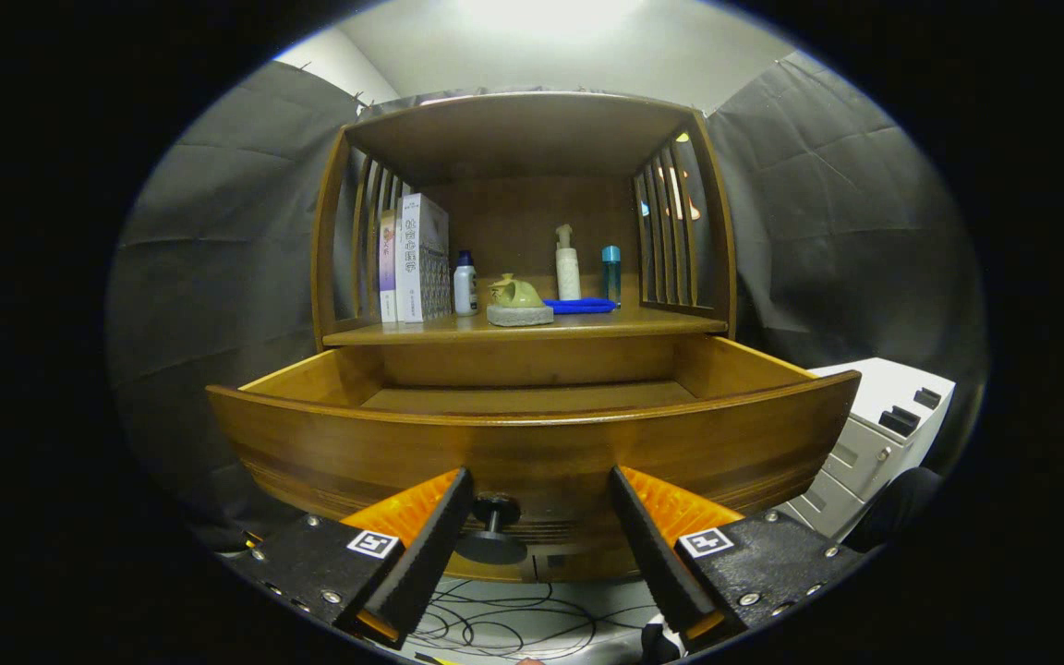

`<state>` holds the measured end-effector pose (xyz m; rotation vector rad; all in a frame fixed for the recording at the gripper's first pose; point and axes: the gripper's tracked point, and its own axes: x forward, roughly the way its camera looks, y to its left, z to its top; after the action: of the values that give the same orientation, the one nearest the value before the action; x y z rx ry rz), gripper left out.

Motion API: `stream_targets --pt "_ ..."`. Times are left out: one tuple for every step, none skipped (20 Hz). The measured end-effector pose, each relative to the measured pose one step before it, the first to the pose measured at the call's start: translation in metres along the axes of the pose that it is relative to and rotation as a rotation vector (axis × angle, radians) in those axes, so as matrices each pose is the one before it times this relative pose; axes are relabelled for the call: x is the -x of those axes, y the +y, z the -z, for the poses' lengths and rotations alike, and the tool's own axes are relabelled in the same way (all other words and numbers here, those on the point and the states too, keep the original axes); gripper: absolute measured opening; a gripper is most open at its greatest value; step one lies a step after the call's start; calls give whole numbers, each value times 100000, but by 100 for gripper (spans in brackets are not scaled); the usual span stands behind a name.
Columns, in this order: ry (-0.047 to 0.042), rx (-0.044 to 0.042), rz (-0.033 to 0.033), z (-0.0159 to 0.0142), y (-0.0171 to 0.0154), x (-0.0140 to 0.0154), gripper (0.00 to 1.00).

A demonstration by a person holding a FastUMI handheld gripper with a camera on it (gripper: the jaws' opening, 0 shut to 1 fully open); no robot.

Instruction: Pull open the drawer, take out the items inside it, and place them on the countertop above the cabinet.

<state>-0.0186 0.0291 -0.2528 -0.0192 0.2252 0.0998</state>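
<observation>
A wooden cabinet's drawer (532, 443) stands pulled out toward me, its curved front just ahead of my fingers. Its dark round knob (493, 526) sits between my fingers, nearer the left one, and neither finger touches it. My gripper (541, 489) is open. I see only a strip of the drawer's bare floor (532, 397); the rest of the inside is hidden behind the front panel. On the countertop (532, 325) above lie a yellow-green object on a grey sponge block (519, 305) and a blue cloth (582, 306).
On the countertop stand upright books (417, 259) at the left, a white bottle with a blue cap (465, 284), a white pump bottle (568, 263) and a teal bottle (610, 272). A white drawer unit (874, 434) stands at the right. Cables (504, 623) lie on the floor below.
</observation>
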Motion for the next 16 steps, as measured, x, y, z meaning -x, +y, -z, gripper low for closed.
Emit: stream_targets --pt "-551 517 39 -56 88 2 95" --pt "-449 504 158 -16 -53 -16 95" --pt "-758 369 11 -55 -14 -44 95" --pt "-507 611 -123 -82 15 -149 95" --pt "-256 405 -247 3 69 -209 95" --pt "-107 279 -315 -66 -68 -162 95" --pt "179 -231 -715 -11 63 -184 95" --pt "-39 -339 -890 -130 194 -254 95" --pt "140 56 -748 -25 238 -250 95" --pt "-71 585 -431 -45 202 -343 95" --pt "-16 786 296 101 202 -373 95" --pt "143 892 159 -172 193 -481 95" --pt "602 537 110 183 203 -489 95" --pt "574 188 182 -42 136 -584 95" --pt "-34 -151 262 -223 78 -528 95" --pt "44 -315 73 -309 36 -576 95"
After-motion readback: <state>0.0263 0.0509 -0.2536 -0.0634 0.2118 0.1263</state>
